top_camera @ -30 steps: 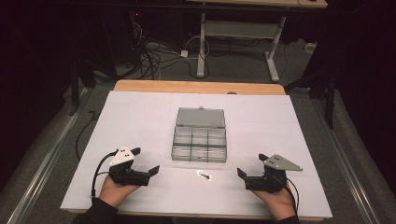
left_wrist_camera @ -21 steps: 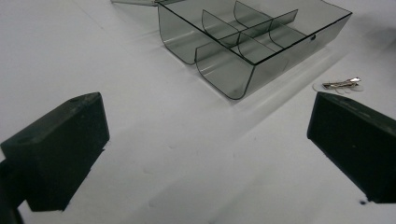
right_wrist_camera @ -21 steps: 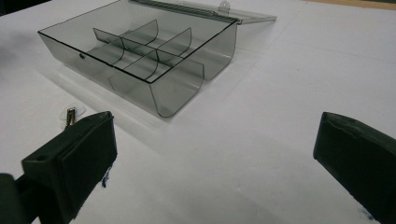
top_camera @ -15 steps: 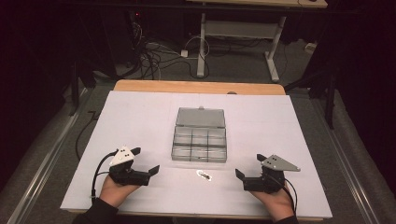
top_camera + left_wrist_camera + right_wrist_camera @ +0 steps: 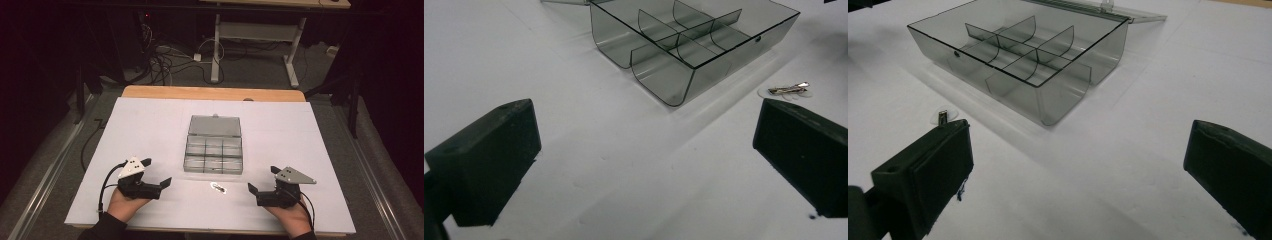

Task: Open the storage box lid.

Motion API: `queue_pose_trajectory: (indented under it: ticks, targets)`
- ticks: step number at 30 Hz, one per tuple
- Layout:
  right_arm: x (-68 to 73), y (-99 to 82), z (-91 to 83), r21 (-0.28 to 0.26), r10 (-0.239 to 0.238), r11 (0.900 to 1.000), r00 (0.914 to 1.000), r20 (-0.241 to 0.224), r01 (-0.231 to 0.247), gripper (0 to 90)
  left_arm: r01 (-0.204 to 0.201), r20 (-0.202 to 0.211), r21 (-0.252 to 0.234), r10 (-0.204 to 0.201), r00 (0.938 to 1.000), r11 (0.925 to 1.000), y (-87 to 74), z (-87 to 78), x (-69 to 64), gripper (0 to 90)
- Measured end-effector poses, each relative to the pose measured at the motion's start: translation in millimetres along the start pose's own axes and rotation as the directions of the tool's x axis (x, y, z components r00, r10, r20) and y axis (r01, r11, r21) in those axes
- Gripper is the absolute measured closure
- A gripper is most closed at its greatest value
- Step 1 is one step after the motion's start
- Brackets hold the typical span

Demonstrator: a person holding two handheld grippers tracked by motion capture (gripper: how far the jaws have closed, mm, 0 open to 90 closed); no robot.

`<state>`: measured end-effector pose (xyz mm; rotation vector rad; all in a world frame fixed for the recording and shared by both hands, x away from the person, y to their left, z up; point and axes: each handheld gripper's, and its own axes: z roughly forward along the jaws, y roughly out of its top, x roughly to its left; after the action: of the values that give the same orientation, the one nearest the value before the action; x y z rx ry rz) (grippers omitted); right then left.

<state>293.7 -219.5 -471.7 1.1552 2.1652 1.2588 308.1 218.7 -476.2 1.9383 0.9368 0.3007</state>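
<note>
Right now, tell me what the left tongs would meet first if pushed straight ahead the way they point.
Probably the near corner of the smoky clear plastic compartment box; the open left tongs aim at it over bare white tabletop. The small metal clip lies to one side.

Sheet (image 5: pixel 150 125): lies on the table (image 5: pixel 210 93), covering all but its far edge.
Box (image 5: pixel 214 156): on the sheet, centre; lid (image 5: pixel 215 126) open, lying flat behind it; inside split into compartments.
Clip (image 5: pixel 218 188): on the sheet, just before the box's near wall, apart from it.
Left gripper (image 5: pixel 162 184): near edge, left of the clip, well apart.
Right gripper (image 5: pixel 251 190): near edge, right of the clip, somewhat closer.
Clip lies between the two grippers.
</note>
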Motion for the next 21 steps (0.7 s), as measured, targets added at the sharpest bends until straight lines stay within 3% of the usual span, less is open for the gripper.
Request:
queue_pose_trajectory:
  ticks: [21]
  targets:
    - [15.0, 1.6, 7.6, 0.022, -0.021, 0.9995, 0.9987, -0.046, 0.022, 0.0, -0.003, -0.001, -0.004, 0.003, 1.0000, 1.0000, -0.5, 1.8, -3.5, 0.0]
